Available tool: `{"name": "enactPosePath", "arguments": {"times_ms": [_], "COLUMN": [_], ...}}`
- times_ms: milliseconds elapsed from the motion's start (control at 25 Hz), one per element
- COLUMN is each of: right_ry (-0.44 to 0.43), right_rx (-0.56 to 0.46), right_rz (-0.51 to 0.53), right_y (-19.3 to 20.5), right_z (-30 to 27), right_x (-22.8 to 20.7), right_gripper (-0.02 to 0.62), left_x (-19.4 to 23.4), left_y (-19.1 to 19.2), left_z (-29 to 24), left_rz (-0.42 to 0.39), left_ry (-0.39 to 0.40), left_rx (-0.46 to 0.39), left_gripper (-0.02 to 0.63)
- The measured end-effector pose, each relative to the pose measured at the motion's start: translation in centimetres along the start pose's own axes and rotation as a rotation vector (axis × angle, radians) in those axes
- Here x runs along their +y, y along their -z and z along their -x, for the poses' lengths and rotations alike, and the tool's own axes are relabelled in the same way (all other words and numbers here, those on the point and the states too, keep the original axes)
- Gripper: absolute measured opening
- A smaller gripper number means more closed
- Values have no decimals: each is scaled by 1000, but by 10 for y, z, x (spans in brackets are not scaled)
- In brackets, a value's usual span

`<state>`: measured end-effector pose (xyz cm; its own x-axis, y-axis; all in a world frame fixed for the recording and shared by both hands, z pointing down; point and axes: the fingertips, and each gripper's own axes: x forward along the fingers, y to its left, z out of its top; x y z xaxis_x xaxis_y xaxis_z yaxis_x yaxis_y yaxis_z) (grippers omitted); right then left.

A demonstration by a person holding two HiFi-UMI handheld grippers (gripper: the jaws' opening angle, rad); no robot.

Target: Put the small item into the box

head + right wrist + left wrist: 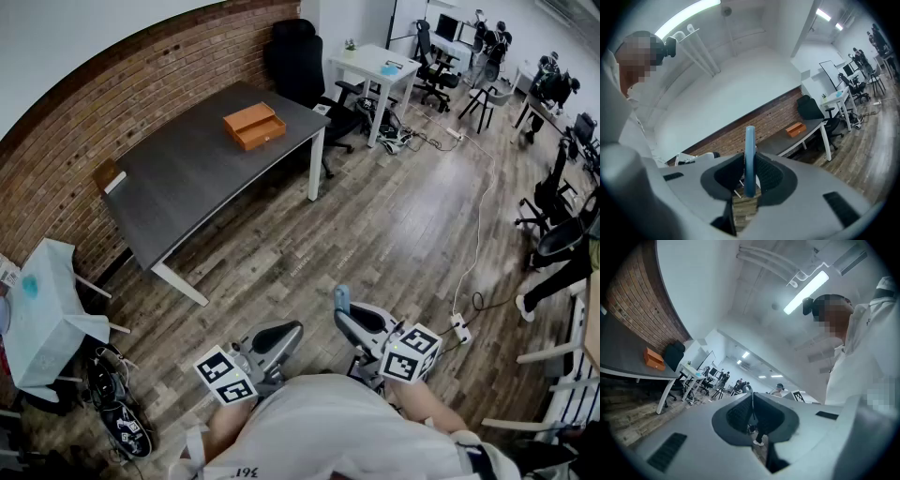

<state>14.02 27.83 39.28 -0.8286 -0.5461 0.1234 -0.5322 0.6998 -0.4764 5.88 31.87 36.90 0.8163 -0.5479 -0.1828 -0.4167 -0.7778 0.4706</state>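
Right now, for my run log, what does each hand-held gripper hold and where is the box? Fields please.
Left hand-held gripper: jaws together, empty
Right hand-held gripper: shut on thin blue item
Box: orange, on dark grey table by brick wall, apart from both grippers
Task state: item not yet in box

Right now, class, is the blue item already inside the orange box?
No: the blue item is clamped in the right gripper, while the orange box sits away on the table.
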Motion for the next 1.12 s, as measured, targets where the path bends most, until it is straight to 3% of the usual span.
{"name": "enactPosePath", "arguments": {"times_ms": [520,800,1120], "right_ry": [-4,-3,-4], "right_rx": [16,7,18], "right_rz": [18,-63,-72], "right_y": [1,3,7], "right_z": [-4,-4,-6], "right_x": [0,-4,2], "right_gripper": [89,89,89], "left_x": [1,2,2], "left_y": [-3,-2,-1], "left_z": [3,6,9], "left_rz": [-4,1,16], "left_ry": [-17,-20,-12], "left_rx": [-8,-10,-1], "left_gripper": [17,18,18]}}
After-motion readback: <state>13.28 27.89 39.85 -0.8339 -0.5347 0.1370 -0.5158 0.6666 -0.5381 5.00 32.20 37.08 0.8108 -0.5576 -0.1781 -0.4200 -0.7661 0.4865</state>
